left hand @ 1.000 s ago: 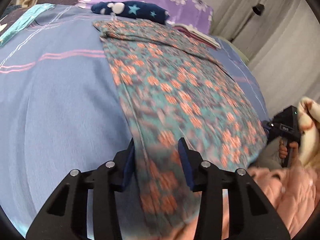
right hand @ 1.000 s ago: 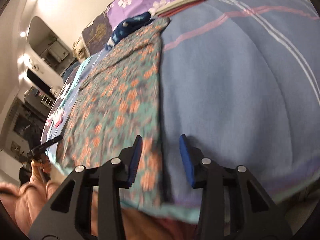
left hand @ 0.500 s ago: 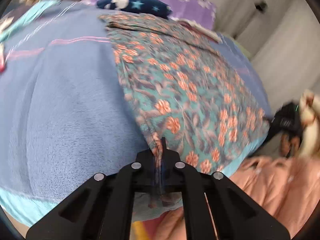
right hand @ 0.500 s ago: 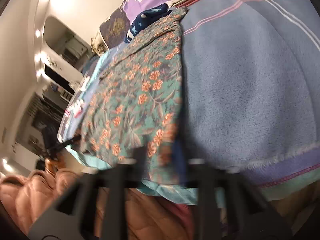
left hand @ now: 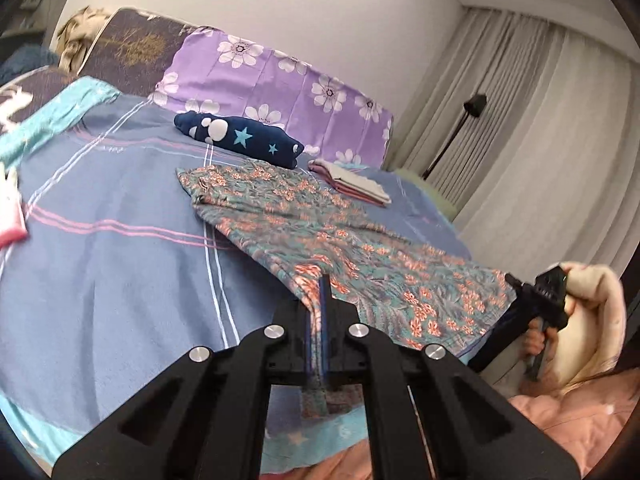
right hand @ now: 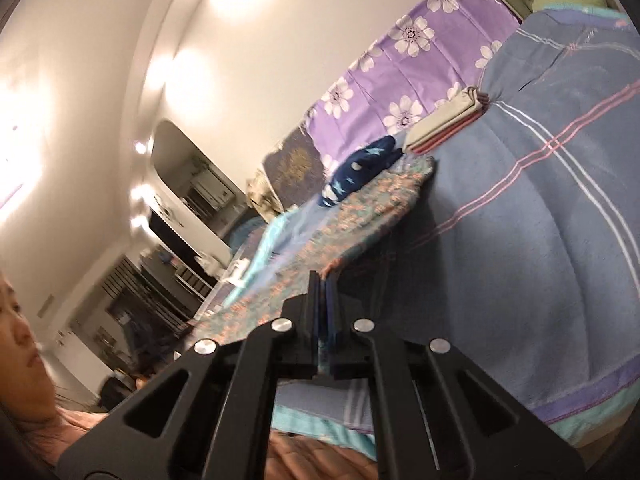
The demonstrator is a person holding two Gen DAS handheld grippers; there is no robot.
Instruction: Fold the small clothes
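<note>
Left gripper (left hand: 319, 292), right gripper (right hand: 322, 292) pinch floral garment (left hand: 320, 224) near edge.

Teal floral garment (left hand: 320, 232) spread flat, near corners lifted off the bedspread (left hand: 100, 272)

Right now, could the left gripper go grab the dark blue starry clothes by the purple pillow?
Probably not yet. The left gripper is shut on the flowery cloth, and the starry bundle lies beyond it.

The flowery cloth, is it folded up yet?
Not yet. The flowery cloth is stretched out long over the bed, both grippers pinching its near end.
</note>
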